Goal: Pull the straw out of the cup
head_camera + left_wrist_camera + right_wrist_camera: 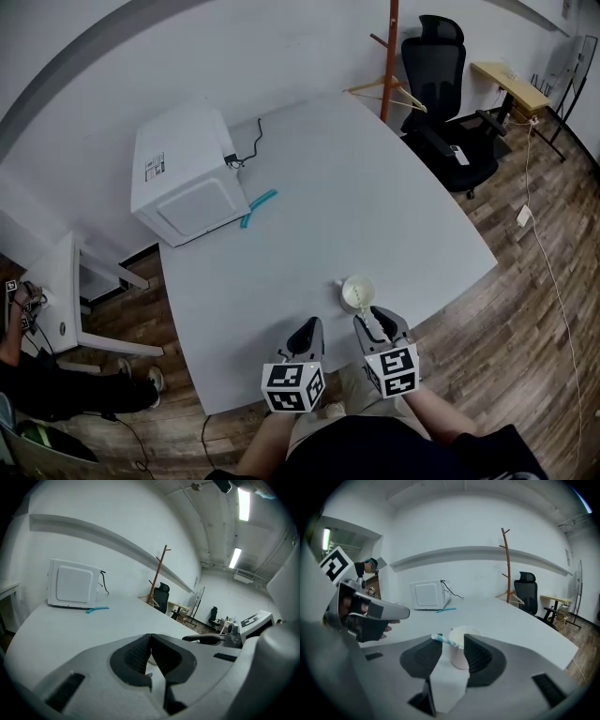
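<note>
White paper cup [357, 292] stands near the front edge of the pale grey table [375, 206], its teal-striped straw [443, 640] leaning over the rim, framed between the wide-apart jaws of the right gripper [451, 641], seemingly lined up for a pinch; left gripper [150, 637], jaws together on nothing, idles alongside.

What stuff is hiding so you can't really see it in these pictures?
Straw, lower end: right gripper view, hidden inside the cup.
Anything else in the cup: right gripper view sees only its side; head view, too small.
Teal thing beside the microwave: too small to name in every view.
</note>
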`<state>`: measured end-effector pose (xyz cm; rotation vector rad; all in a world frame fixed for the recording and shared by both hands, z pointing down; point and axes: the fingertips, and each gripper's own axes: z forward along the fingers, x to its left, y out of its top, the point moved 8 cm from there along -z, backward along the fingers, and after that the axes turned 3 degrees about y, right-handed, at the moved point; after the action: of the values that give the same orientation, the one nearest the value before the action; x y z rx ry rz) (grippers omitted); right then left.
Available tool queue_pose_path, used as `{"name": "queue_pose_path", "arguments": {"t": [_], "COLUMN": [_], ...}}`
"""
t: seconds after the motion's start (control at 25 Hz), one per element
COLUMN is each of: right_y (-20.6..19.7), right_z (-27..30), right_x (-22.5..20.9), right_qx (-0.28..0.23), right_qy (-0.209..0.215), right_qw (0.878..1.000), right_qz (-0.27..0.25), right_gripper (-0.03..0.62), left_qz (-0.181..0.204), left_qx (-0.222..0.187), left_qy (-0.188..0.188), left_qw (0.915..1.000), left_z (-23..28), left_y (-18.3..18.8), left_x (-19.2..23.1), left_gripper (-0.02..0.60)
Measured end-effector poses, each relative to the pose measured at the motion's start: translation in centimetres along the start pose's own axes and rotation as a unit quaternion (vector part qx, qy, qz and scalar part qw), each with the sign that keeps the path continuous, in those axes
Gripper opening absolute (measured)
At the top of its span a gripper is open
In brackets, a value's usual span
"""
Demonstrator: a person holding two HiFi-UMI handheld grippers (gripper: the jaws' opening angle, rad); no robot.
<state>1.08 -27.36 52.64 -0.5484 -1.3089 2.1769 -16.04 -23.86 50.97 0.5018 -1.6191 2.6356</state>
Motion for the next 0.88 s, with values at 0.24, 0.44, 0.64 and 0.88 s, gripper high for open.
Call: {"name": "queue_pose_path", "arguments": {"t": [0.24, 0.44, 0.64, 0.88], "right_y": [-0.5, -1.0, -0.9, -0.7], "right_z": [1.4, 2.0, 2.5, 2.4], "right_x": [-0.6, -0.7, -0.9, -1.1], "right_qx": [0.013, 0.022, 0.027, 0.031], "right_qy": [0.006, 0.008, -0.004, -0.024], "right_qw": [1.000, 1.000, 1.000, 0.999], "right_qz": [-0.003, -0.005, -0.013, -0.024], "right_gripper": [0.140, 0.112, 0.071, 0.046], "left_qz": [-0.005, -0.007, -0.008, -0.007], "left_qx": [0.001, 0.002, 0.003, 0.002], "left_qy": [0.004, 0.007, 0.008, 0.006], "left_qw": [1.0000, 0.9999, 0.9999, 1.0000], "left_z": [1.1, 1.6, 1.8, 1.7], "left_y": [0.1, 0.1, 0.2, 0.2], "left_x": [0.2, 0.2, 0.3, 0.3], "left_gripper": [0.018, 0.018, 0.018, 0.018]}}
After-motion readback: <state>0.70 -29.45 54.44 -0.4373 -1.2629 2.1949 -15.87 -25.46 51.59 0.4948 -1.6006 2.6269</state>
